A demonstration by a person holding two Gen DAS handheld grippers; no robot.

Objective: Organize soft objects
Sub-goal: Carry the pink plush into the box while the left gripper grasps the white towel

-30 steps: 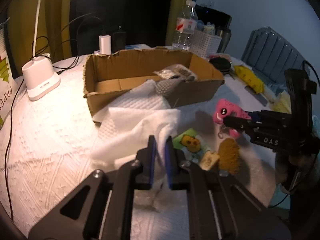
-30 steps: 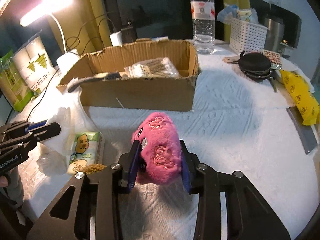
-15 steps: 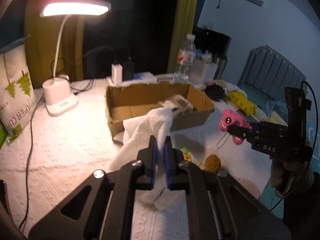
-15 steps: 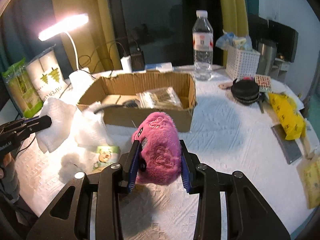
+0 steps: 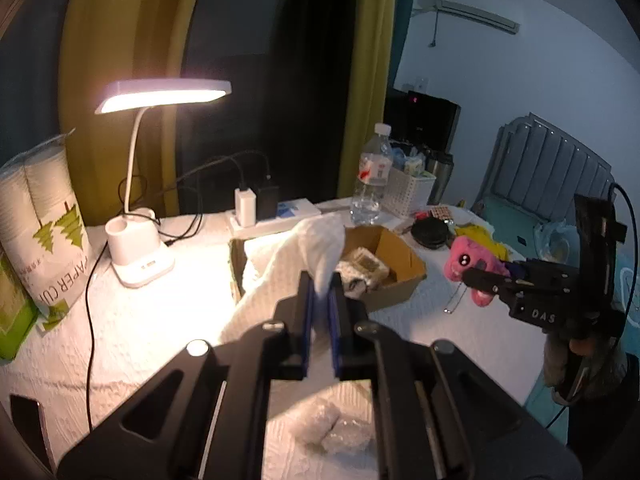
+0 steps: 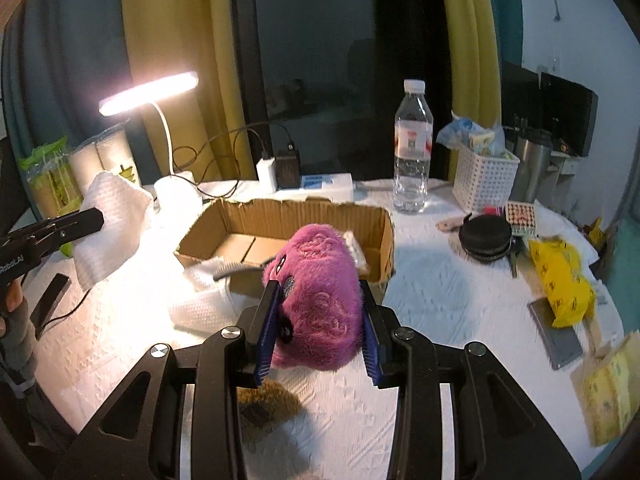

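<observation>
Glaring desk lamp point(image 5: 164, 94), dim fisheye surroundings

pink plush toy point(image 6: 316, 300), white cloth point(image 5: 304, 264), brown box point(image 6: 288, 220)

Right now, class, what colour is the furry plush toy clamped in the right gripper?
Pink, with embroidered swirls; the furry plush toy in the right gripper shows best in the right wrist view.

Table point(image 6: 460, 300) w/ box point(image 6: 320, 216), lamp point(image 5: 140, 256).
</observation>
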